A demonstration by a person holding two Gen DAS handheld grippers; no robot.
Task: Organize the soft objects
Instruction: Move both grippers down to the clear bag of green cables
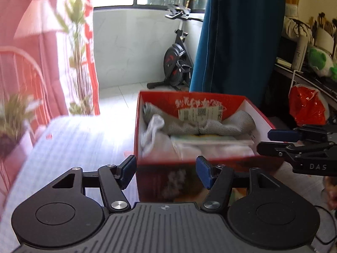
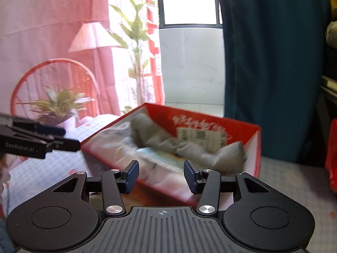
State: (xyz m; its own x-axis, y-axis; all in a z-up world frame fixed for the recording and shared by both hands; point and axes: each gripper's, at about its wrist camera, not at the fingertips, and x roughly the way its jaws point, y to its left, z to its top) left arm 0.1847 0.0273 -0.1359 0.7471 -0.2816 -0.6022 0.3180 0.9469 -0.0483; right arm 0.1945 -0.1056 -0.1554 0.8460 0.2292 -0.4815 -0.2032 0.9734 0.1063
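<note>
An open red cardboard box (image 1: 261, 124) stands on a pale checked sheet (image 1: 73, 145). Inside lie a grey knitted cloth (image 1: 212, 124), a white sock-like piece (image 1: 153, 126) and a flat plastic-wrapped pack (image 1: 210, 145). My left gripper (image 1: 166, 172) is open just short of the box's near wall, and nothing is between its fingers. My right gripper (image 1: 268, 141) comes in from the right beside the box's near right corner. In the right wrist view the right gripper (image 2: 161, 176) is open and empty before the box (image 2: 258, 147), with the grey cloth (image 2: 189, 147) beyond. The left gripper (image 2: 67, 138) shows at the left.
An exercise bike (image 1: 177, 63) stands on the tiled floor behind the box. A dark blue curtain (image 1: 236, 42) hangs at the right, a pink one at the left. A potted plant (image 2: 56, 107) sits left. A red plastic bag (image 1: 305, 107) and a green plush (image 1: 318, 61) are by the shelf.
</note>
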